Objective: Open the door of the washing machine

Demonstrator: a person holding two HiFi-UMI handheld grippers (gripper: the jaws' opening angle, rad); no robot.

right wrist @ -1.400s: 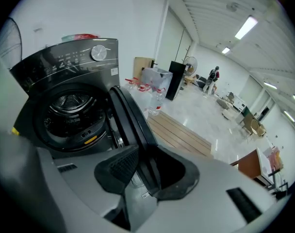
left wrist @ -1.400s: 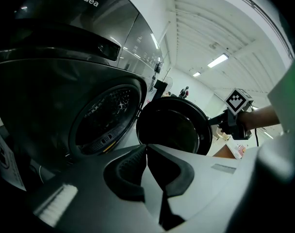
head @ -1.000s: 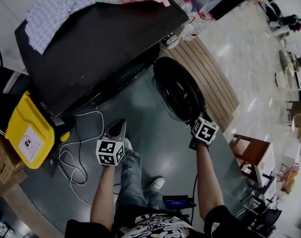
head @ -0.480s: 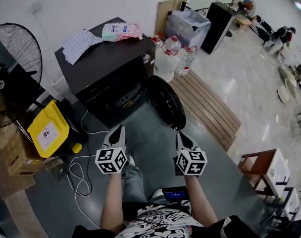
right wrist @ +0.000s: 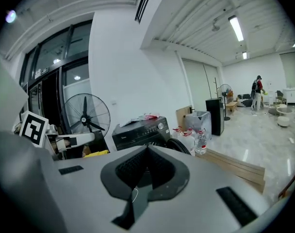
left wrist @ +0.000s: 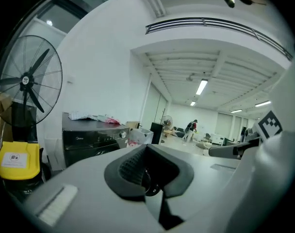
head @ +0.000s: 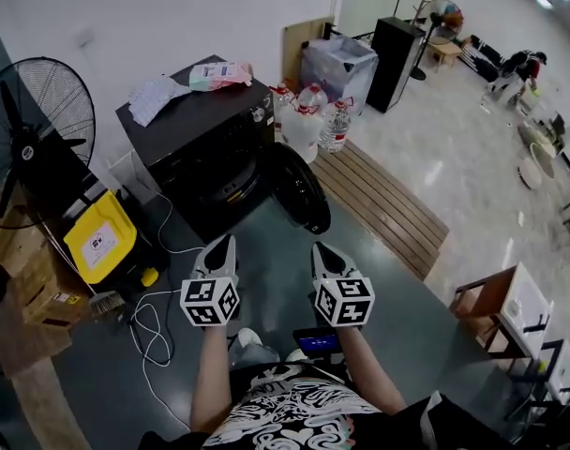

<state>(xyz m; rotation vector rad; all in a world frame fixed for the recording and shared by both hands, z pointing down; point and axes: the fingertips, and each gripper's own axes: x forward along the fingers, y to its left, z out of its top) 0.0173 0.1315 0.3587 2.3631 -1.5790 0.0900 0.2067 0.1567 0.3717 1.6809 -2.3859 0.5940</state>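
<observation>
A black front-loading washing machine (head: 202,148) stands by the wall in the head view, with its round door (head: 297,187) swung wide open to the right. It also shows in the left gripper view as a dark washing machine (left wrist: 91,137) and in the right gripper view as the washing machine (right wrist: 140,130) with the door (right wrist: 179,145) open. My left gripper (head: 220,246) and right gripper (head: 321,250) are both shut and empty. They are held side by side above the floor, well back from the machine.
A standing fan (head: 32,129) and a yellow container (head: 99,236) are left of the machine. Water bottles (head: 313,115) and a wooden pallet (head: 383,200) lie to its right. Cables (head: 149,312) trail on the floor. Cloth and a packet (head: 187,82) rest on the machine's top.
Both grippers have pulled back from the machine and risen. The right gripper has left the open door's edge and its jaws have shut. The head view has lifted and takes in far more of the room.
</observation>
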